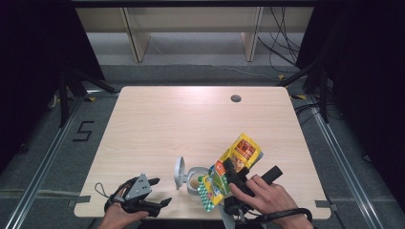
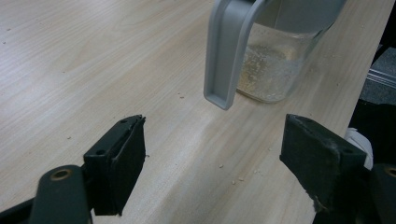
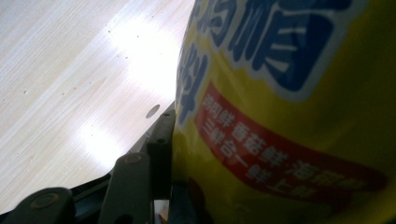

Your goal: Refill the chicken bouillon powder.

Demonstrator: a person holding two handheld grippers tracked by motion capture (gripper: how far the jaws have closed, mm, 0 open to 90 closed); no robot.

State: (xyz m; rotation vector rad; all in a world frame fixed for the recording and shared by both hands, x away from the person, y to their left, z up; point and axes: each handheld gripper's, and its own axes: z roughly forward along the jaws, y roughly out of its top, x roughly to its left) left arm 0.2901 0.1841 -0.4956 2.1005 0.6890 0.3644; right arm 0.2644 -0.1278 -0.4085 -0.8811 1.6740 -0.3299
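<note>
Pale wooden table point(image 1: 157, 124): near its front edge, the right gripper point(image 1: 232, 175) clamps a yellow seasoning packet point(image 1: 231, 169), tilted over an open glass jar point(image 1: 195, 180). Left gripper point(image 1: 154, 192) rests open beside it. Pouring appears underway; next, tip the packet further.

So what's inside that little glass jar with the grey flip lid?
The jar holds a shallow layer of pale yellowish granules at the bottom. Its grey lid stands open. In the high view the yellow packet, tilted over it, covers part of the opening.
</note>
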